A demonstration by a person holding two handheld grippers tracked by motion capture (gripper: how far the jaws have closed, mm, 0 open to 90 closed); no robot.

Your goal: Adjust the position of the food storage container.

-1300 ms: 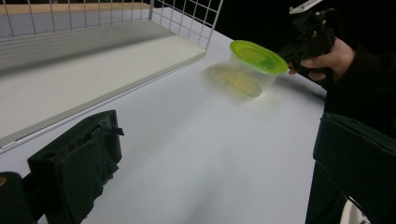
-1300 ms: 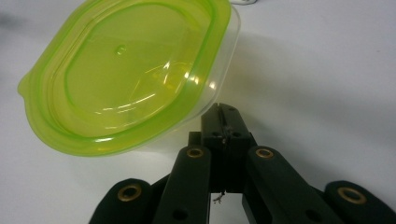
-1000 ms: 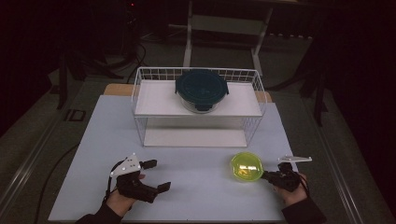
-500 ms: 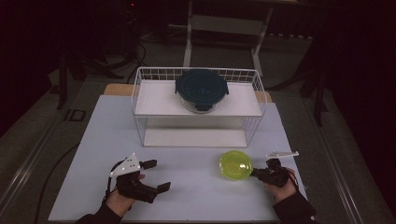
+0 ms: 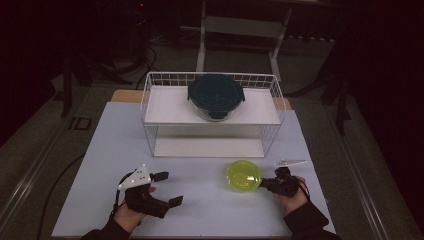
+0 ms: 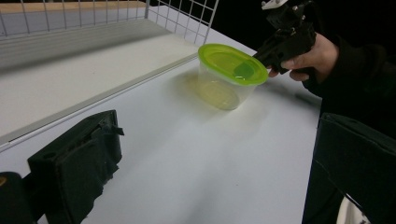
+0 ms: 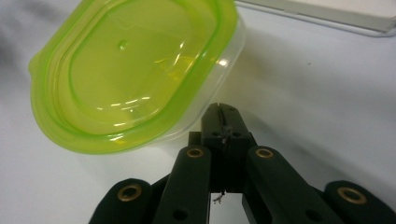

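Observation:
A clear tub with a lime-green lid (image 5: 243,175) stands on the white table, in front of the wire rack's right end. My right gripper (image 5: 265,184) lies just right of it. In the right gripper view the jaws (image 7: 219,116) are shut together, with their tip against the side of the tub (image 7: 130,74) under the lid's rim and nothing between them. The left gripper view shows the tub (image 6: 229,70) and the right gripper (image 6: 280,44) at its rim. My left gripper (image 5: 167,189) rests open at the front left, with nothing between its jaws (image 6: 210,186).
A white wire rack (image 5: 150,100) stands at the back of the table (image 5: 100,165). On its upper shelf sits a round bowl with a dark teal lid (image 5: 216,95). The room around the table is dark.
The right gripper and the green-lidded tub have moved together to the left and slightly away from me. The left gripper has stayed put.

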